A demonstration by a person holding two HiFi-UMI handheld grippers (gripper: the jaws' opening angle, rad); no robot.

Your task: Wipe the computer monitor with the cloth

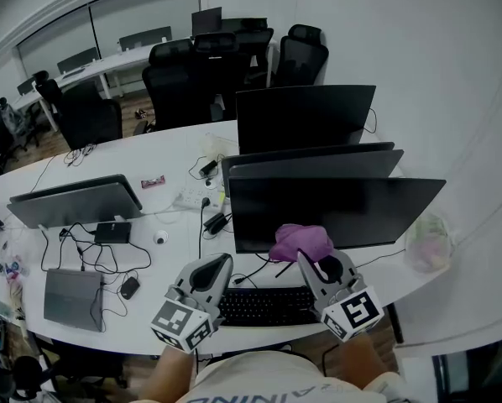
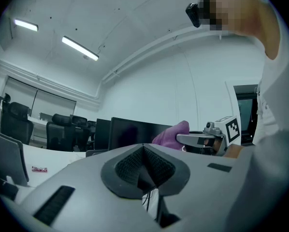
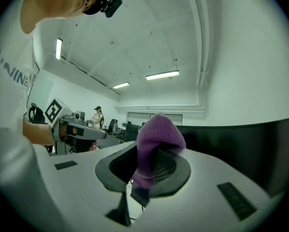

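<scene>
In the head view, a curved white counter (image 1: 163,154) runs from the left edge to the right of the frame. A wide black flat monitor (image 1: 343,208) stands at centre right, with more dark screens behind it. The bunched purple cloth (image 1: 301,242) sits against the monitor's lower edge, just left of its middle, in the right gripper (image 1: 320,263). The left gripper (image 1: 211,272) hangs to the lower left of the cloth and is not touching it. A black keyboard (image 1: 264,306) lies on the counter between and below the two grippers.

In the left gripper view, the fingers (image 2: 130,166) are pressed together at lower centre, with nothing between them. Above and to the right, the purple cloth (image 2: 171,134) shows in front of the monitor (image 2: 132,132), with the right gripper (image 2: 202,140) beside it.

In the right gripper view, the fingers (image 3: 171,170) pinch the purple cloth (image 3: 156,139). The cloth rises in a rounded fold above them at the centre of the frame. The monitor's dark face (image 3: 241,141) fills the right side. The left gripper (image 3: 81,132) shows at mid left.
</scene>
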